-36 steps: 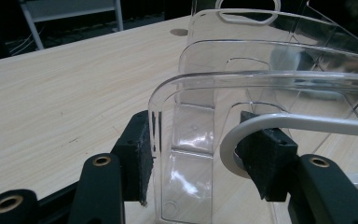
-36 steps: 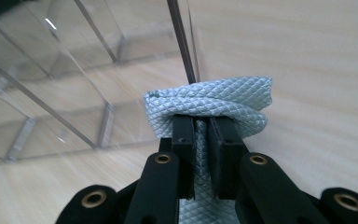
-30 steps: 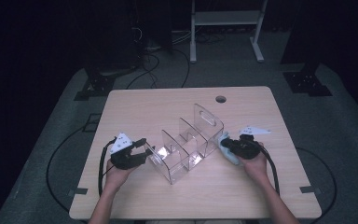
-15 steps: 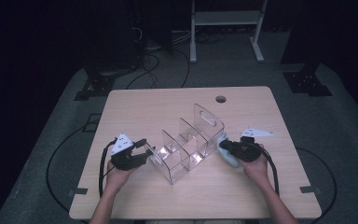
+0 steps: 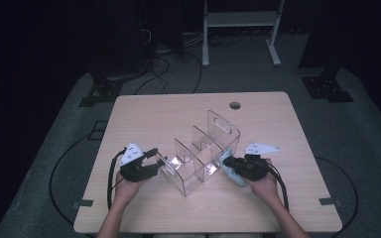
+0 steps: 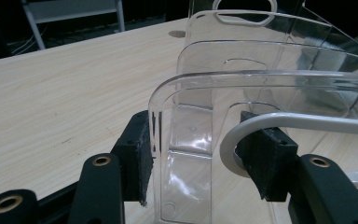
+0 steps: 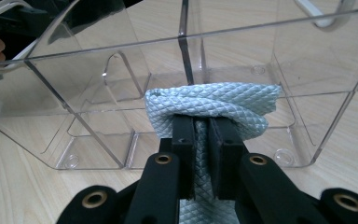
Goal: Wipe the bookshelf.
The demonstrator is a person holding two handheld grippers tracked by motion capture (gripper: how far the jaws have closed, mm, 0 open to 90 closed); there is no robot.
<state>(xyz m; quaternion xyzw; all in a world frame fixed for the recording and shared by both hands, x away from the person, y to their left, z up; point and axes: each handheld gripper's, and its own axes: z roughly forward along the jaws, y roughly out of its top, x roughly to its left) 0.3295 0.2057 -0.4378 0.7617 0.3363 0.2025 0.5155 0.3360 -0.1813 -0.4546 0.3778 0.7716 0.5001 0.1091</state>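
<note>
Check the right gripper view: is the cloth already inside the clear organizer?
No: the light blue cloth is clamped in the right gripper, pressed against the outside of the clear organizer's wall on the table.

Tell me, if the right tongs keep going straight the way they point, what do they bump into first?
Probably the clear plastic box. The right tongs are pinching a pale blue cloth, and the cloth sits right in front of the box's side wall, so the cloth would press against that wall first.
</note>
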